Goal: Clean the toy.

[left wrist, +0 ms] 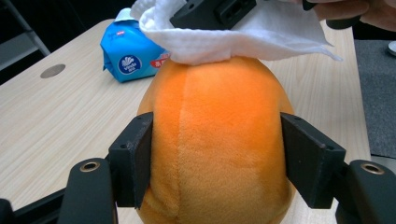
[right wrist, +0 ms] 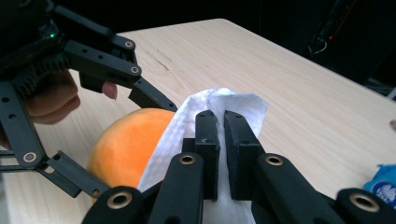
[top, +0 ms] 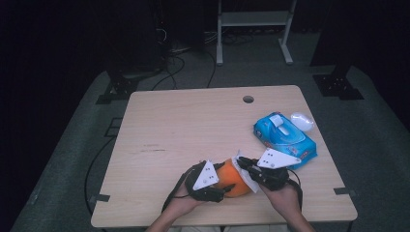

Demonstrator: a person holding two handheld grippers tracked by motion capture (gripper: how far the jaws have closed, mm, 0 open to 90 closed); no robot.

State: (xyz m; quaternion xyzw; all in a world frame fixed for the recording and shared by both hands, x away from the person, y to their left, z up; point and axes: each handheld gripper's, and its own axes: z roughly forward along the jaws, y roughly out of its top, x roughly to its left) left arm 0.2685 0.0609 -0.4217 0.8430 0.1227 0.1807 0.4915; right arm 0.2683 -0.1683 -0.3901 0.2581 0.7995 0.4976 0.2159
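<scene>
While the left gripper (left wrist: 217, 154) clamps the orange plush ball (left wrist: 217, 140) at lower centre, jaws half spread. Right gripper (right wrist: 222, 140) pinches the white wipe (right wrist: 243, 109) tight, resting atop it.

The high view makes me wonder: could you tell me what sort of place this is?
Probably a lab or recording studio, not a home: a bare wooden table stands on grey floor matting, with dark surroundings, cables trailing across the floor, and a metal stand frame behind.
</scene>
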